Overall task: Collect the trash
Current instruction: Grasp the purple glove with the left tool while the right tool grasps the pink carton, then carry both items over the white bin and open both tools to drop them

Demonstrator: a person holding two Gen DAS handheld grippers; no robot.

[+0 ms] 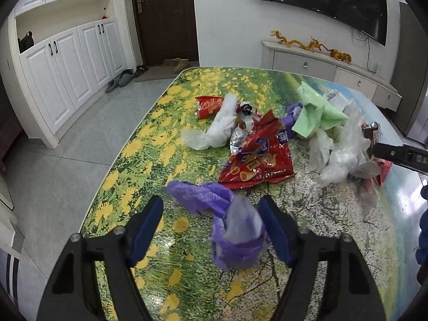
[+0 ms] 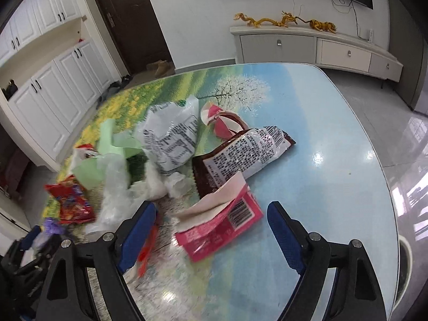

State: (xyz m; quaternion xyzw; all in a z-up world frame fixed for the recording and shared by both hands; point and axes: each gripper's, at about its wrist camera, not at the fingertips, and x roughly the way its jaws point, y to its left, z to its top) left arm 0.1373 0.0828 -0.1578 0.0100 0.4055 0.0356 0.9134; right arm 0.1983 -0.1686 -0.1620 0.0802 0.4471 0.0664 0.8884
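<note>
Clearly the crumpled purple plastic bag is first in line: it lies on the printed table, nearer the camera than the red snack wrapper, its long axis trailing away to the left. The left gripper straddles it, jaws parted, pads not yet pressing. Beyond the red wrapper, white and green bags lie scattered. The right gripper hangs unclenched over a pink wrapper. Nothing looks collected yet; the whole pile remains.

Your two wrist cameras look steeply down, close over the table. Both share the red snack bag and the door beyond.
</note>
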